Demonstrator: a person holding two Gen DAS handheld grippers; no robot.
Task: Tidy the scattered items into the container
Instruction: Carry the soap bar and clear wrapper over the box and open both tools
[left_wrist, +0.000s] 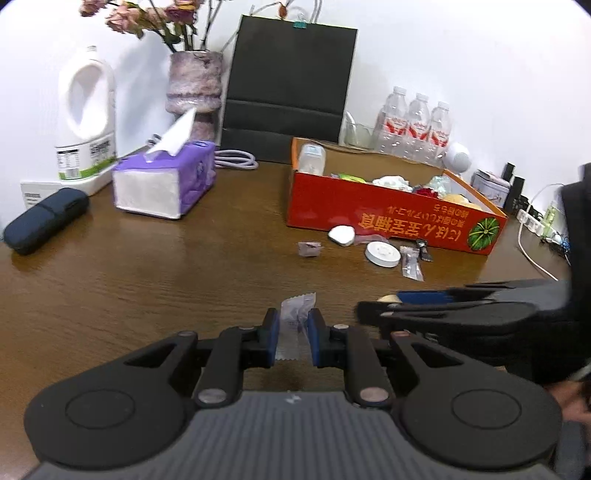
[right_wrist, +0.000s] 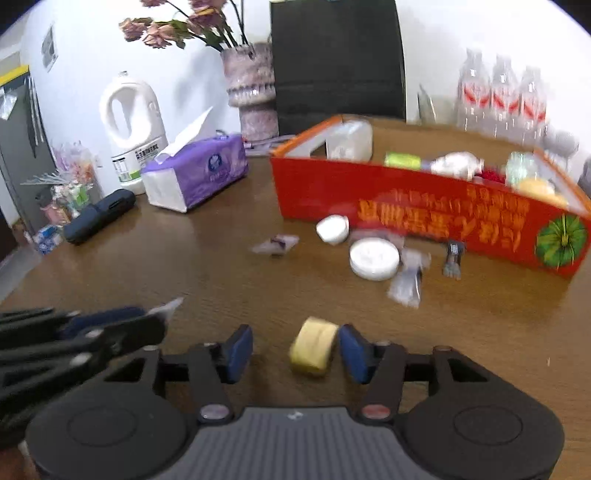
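The red cardboard box (left_wrist: 369, 218) stands on the brown table, holding several items; it also shows in the right wrist view (right_wrist: 424, 206). My left gripper (left_wrist: 293, 332) is shut on a clear plastic sachet (left_wrist: 295, 317). My right gripper (right_wrist: 295, 350) is open around a yellow roll (right_wrist: 314, 347), which touches the right pad (right_wrist: 351, 350). In front of the box lie a white round disc (left_wrist: 382, 253), a white pebble-shaped case (left_wrist: 341, 235), a small purple packet (left_wrist: 308, 249), a clear bag (left_wrist: 412, 262) and a small black clip (left_wrist: 424, 249).
A purple tissue pack (left_wrist: 166, 181), a white jug (left_wrist: 86, 114), a dark pouch (left_wrist: 46, 219), a flower vase (left_wrist: 194, 88), a black paper bag (left_wrist: 291, 88) and water bottles (left_wrist: 417, 125) line the back. Cables and a power strip (left_wrist: 535, 225) lie at right.
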